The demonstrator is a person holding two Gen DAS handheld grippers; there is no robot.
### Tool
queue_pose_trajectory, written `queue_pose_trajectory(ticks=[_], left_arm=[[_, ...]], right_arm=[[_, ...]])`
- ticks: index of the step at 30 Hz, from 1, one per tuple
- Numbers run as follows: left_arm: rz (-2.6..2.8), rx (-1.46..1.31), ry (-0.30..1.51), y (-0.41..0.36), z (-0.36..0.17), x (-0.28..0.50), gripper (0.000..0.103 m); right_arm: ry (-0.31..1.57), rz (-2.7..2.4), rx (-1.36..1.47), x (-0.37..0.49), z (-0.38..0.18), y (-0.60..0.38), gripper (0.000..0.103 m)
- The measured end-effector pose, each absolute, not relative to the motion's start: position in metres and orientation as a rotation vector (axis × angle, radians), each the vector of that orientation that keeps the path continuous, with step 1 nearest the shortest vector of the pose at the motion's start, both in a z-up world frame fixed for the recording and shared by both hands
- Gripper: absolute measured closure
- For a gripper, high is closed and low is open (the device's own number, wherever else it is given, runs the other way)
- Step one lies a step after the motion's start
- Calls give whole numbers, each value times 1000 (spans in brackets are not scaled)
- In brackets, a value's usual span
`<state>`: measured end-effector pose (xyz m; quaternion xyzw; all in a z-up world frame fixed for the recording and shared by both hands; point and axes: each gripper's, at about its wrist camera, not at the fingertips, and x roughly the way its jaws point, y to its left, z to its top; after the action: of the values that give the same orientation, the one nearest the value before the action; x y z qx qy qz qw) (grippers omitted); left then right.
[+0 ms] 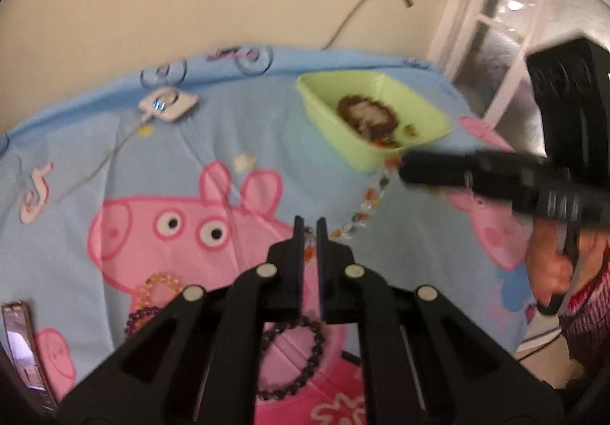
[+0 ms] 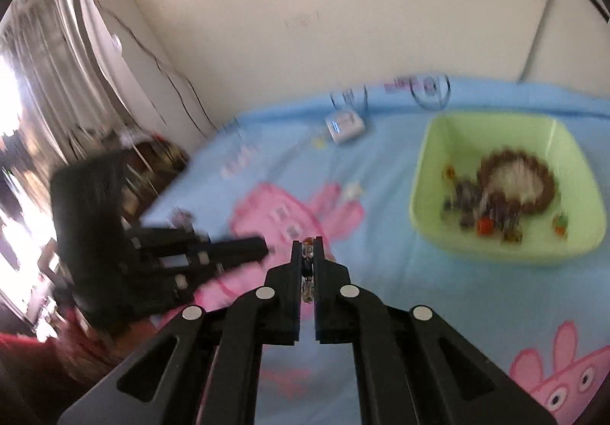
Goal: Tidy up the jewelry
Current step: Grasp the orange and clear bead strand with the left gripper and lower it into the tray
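Left gripper (image 1: 310, 224) and right gripper (image 2: 309, 247) each clamp one end of bead strand (image 1: 371, 196), stretched between them. Green tray (image 1: 328, 112) at 1 o'clock, bracelets inside.

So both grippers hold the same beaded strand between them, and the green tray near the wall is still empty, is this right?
Not quite. The green tray is not empty: the right wrist view shows a brown bead bracelet and other small pieces in it. The rest stands: the left gripper and right gripper each pinch the beaded strand, which stretches between them.
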<state>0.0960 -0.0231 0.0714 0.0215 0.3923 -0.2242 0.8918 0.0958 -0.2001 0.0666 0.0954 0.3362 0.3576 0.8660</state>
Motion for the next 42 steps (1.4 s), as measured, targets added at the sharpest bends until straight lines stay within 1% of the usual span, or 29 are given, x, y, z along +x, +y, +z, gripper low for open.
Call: queue_pose_trajectory(ticks=[1,2,3,4,9,14,15,16,17,18,19,26,31,35,42], left_arm=[[-475,52,798,-26,77,92,71],[-481,64,762,-30,84,85,59],[-489,72,733,-33,88,81,40],[-502,84,697,-37,93,75,36],[-539,175,641,-66,107,72,36],[-555,198,622,-92,119,93,36],[-568,193,620,-94,122,99,44],[-578,190,623,-96,124,102,65],[-591,189,635,-99,126,108,76],[-602,182,655,-103,129,116,94],[-610,172,664,-107,134,123,98],[-621,158,605,-135,179,147,99],[-625,181,591,-159,190,167,99],[-634,190,621,-176,179,183,99],[-622,187,737,-195,128,219,99]], right_arm=[[684,758,214,95,78,-203,103],[663,763,218,93,89,-204,103],[650,766,219,92,96,-205,103],[627,772,219,90,108,-206,103],[552,785,217,75,144,-212,103],[481,798,250,69,177,-224,103],[468,795,260,69,183,-229,103],[452,791,273,70,190,-234,103],[441,787,280,70,196,-239,103],[429,782,284,72,201,-243,103],[414,771,287,74,208,-248,103],[359,711,321,95,227,-281,103],[359,676,348,108,222,-304,103],[383,659,376,122,205,-317,103],[460,641,411,150,156,-334,103]])
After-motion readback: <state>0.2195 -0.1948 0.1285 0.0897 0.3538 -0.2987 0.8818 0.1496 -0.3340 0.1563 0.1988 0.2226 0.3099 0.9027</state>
